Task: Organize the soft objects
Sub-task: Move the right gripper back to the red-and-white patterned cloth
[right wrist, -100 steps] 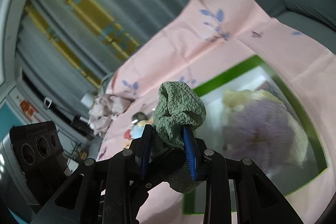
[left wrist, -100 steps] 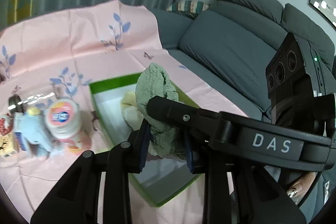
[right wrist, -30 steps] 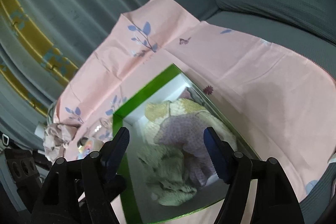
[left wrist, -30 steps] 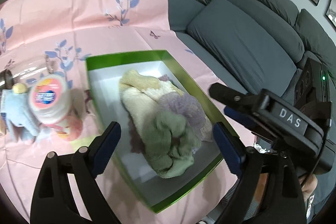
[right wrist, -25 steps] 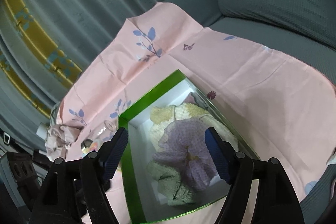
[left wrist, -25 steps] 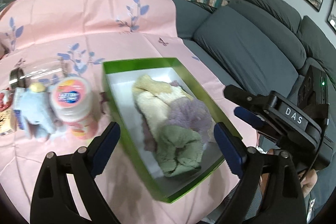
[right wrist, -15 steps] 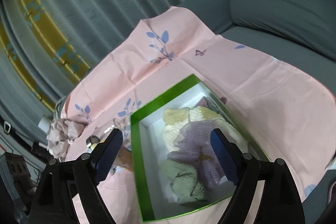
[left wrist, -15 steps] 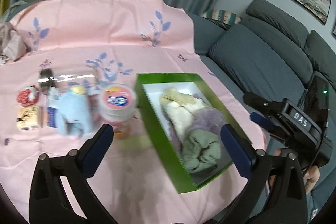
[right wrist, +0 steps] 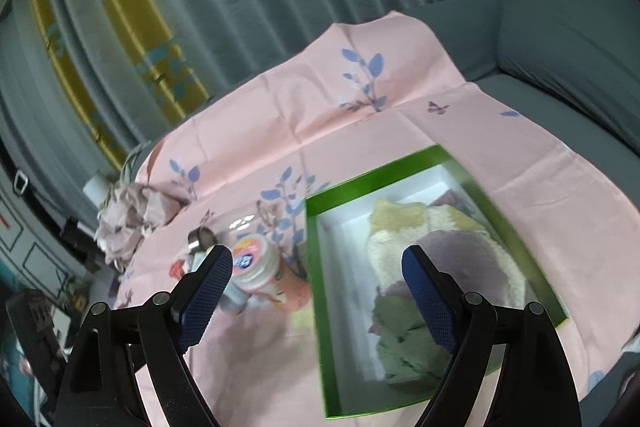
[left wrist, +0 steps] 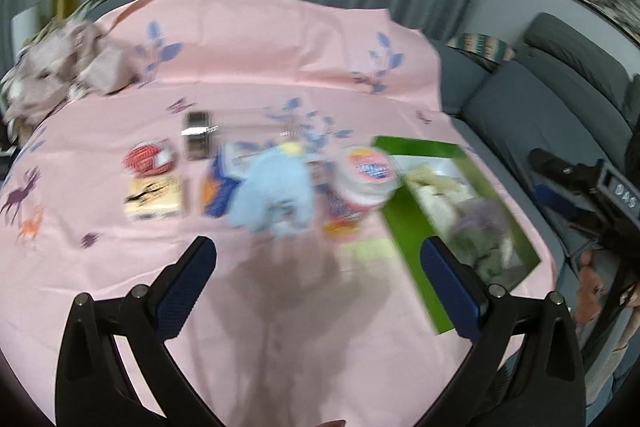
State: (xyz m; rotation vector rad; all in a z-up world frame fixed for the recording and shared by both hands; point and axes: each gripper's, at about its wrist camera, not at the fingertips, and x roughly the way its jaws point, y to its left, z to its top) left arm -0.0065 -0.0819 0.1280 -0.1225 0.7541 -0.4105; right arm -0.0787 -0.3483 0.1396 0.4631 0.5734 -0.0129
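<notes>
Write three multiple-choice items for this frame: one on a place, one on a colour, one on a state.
1. Where does the green knit piece lie?
A. in the green box
B. on the sofa
C. in the left tongs

2. What colour is the plush toy on the pink cloth?
A. red
B. light blue
C. black

3. How do the left tongs stand?
A. shut on the jar
B. shut on the toy
C. open and empty

Key: 1 A, it sits at the box's near end beside the cream and lilac pieces; 2 B, its body is pale blue; 3 C, only cloth shows between the spread pads.
</notes>
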